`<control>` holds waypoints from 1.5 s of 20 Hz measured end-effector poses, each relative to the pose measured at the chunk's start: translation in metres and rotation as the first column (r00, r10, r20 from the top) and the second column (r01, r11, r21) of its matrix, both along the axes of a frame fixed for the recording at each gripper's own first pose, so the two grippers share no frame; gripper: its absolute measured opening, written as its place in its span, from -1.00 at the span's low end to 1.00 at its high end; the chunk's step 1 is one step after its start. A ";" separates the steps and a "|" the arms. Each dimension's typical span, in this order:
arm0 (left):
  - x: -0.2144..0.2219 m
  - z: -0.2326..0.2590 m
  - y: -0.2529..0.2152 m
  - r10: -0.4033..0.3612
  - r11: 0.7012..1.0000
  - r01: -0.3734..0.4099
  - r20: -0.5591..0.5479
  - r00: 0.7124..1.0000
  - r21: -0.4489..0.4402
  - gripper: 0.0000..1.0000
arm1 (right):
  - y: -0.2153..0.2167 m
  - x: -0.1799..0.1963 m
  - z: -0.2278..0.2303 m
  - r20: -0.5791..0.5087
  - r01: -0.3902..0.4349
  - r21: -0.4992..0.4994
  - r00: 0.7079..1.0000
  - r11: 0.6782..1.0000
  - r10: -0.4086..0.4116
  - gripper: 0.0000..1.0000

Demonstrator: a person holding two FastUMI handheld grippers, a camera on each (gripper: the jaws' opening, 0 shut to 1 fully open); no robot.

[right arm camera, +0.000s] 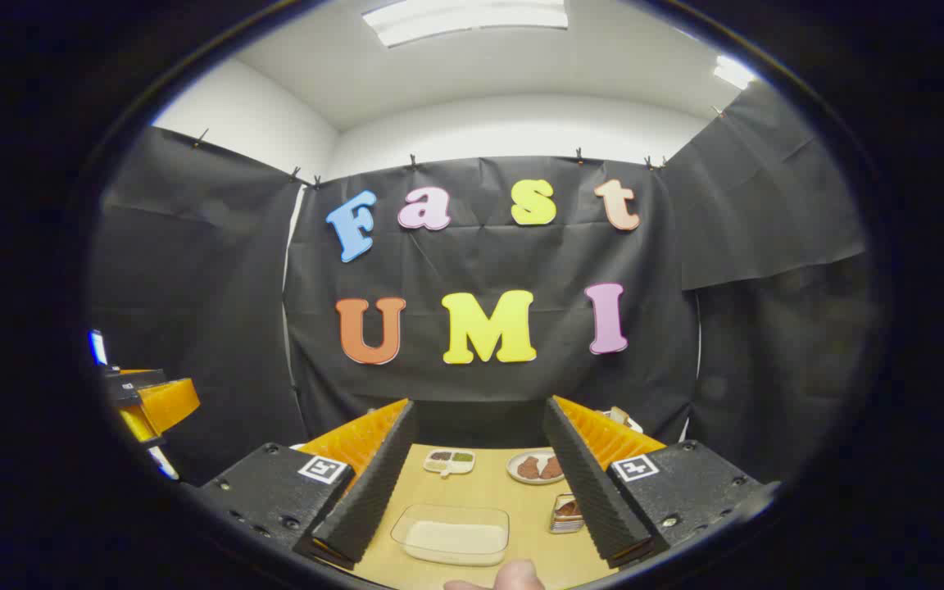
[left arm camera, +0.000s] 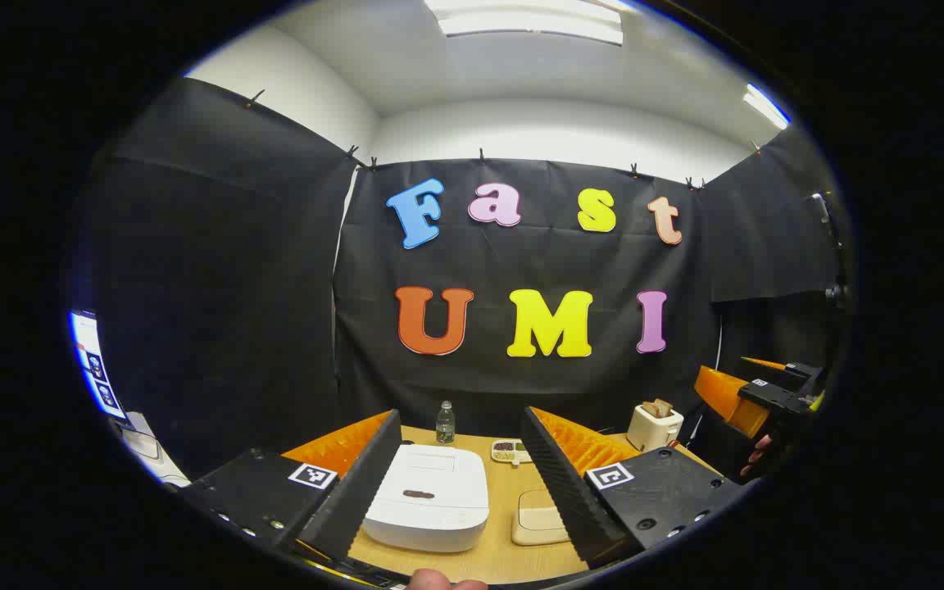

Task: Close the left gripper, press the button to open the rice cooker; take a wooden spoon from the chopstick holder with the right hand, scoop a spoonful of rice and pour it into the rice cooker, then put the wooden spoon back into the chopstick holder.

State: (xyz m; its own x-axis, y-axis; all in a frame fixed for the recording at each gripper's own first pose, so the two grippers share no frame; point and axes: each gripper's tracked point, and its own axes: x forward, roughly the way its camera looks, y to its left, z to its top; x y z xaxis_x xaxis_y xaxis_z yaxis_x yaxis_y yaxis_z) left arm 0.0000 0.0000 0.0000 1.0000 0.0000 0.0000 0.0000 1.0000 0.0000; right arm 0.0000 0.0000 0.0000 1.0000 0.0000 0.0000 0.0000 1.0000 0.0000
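My left gripper (left arm camera: 460,483): jaws spread wide, nothing held. Between them, near the table's (left arm camera: 498,500) front edge, white rice cooker (left arm camera: 431,496), lid down, long axis running front to back. Beyond: water bottle (left arm camera: 445,423) and toaster (left arm camera: 655,426) at the far edge.

My right gripper (right arm camera: 476,483): jaws likewise parted, empty. Ahead, clear rice tray (right arm camera: 453,533), long axis crosswise; behind, divided dish (right arm camera: 449,461), plate (right arm camera: 534,468).

The white rice cooker (left arm camera: 431,496) sits lid down, shut, between the left gripper's (left arm camera: 462,483) spread fingers. A clear tray of rice (right arm camera: 453,534) lies flat between the right gripper's (right arm camera: 472,483) fingers.
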 end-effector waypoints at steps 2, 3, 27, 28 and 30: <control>0.000 0.001 0.000 0.002 1.000 -0.002 -0.004 1.000 0.004 0.90 | -0.002 0.000 -0.002 -0.005 0.000 0.002 1.000 1.000 0.000 1.00; 0.000 -0.001 -0.001 0.001 1.000 -0.001 -0.005 1.000 0.004 0.90 | -0.003 0.001 -0.002 -0.006 0.002 0.002 1.000 1.000 -0.002 1.00; 0.017 -0.024 -0.011 -0.010 1.000 0.012 -0.090 0.996 0.024 0.90 | -0.032 0.014 -0.006 -0.020 0.028 0.005 0.999 1.000 -0.028 0.92; 0.019 -0.027 -0.009 -0.005 1.000 0.008 -0.100 0.995 0.027 0.90 | -0.032 0.016 -0.005 -0.019 0.026 0.002 0.999 1.000 -0.026 1.00; 0.024 -0.041 -0.012 -0.022 0.999 0.026 -0.148 0.989 0.024 0.90 | -0.035 0.022 -0.003 -0.019 0.024 0.000 1.000 1.000 -0.024 1.00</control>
State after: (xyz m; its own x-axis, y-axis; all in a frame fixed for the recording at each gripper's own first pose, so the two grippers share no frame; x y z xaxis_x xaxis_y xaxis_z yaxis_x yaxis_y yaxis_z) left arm 0.0243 -0.0119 -0.0408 0.9887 -0.0224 -0.1484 0.0262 0.9994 0.0236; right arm 0.0216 -0.0351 -0.0031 0.9995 -0.0237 -0.0191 0.0237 0.9997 0.0001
